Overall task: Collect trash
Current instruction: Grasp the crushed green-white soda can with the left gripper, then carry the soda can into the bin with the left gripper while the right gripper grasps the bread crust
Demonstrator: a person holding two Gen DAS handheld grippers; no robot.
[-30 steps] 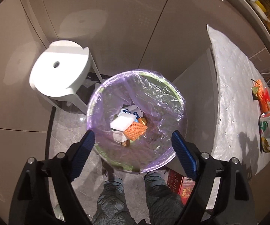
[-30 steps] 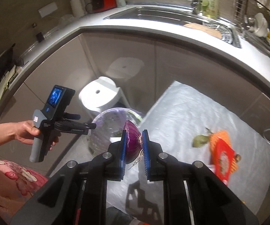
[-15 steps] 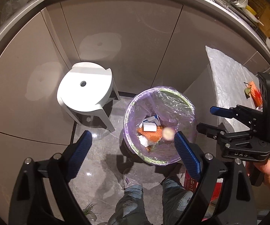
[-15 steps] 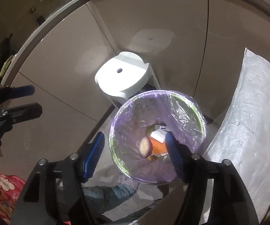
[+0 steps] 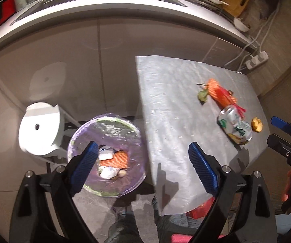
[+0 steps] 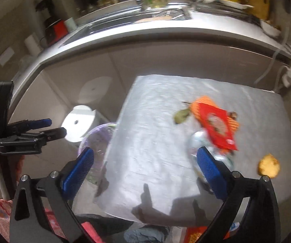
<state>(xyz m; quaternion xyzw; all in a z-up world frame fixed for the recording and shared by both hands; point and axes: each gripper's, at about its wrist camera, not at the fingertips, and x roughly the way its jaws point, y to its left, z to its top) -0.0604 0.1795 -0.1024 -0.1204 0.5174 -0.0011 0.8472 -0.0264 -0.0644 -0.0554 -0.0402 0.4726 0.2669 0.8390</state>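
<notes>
Bare near half of table (image 6: 155, 151); seemingly can (image 5: 235, 125), wrapper (image 6: 216, 125) crowding far side.

You're facing beige cabinet doors (image 5: 96, 64) under a curved pale countertop (image 5: 105, 12), sink (image 6: 137, 16) at 12 o'clock. White round stool (image 5: 39, 130) sits at 9 o'clock on the grey tiled floor (image 5: 96, 206). Table with white cloth (image 5: 177, 105) at 2 o'clock. Power strip (image 5: 256, 60) with cables beyond the table's far-right corner. Warm indoor light.

Warm indoor light falls from above, casting hard gripper shadows on the table (image 5: 171, 105). Fisheye bends the counter (image 6: 165, 32). The right view is motion-blurred; edges go dark.
</notes>
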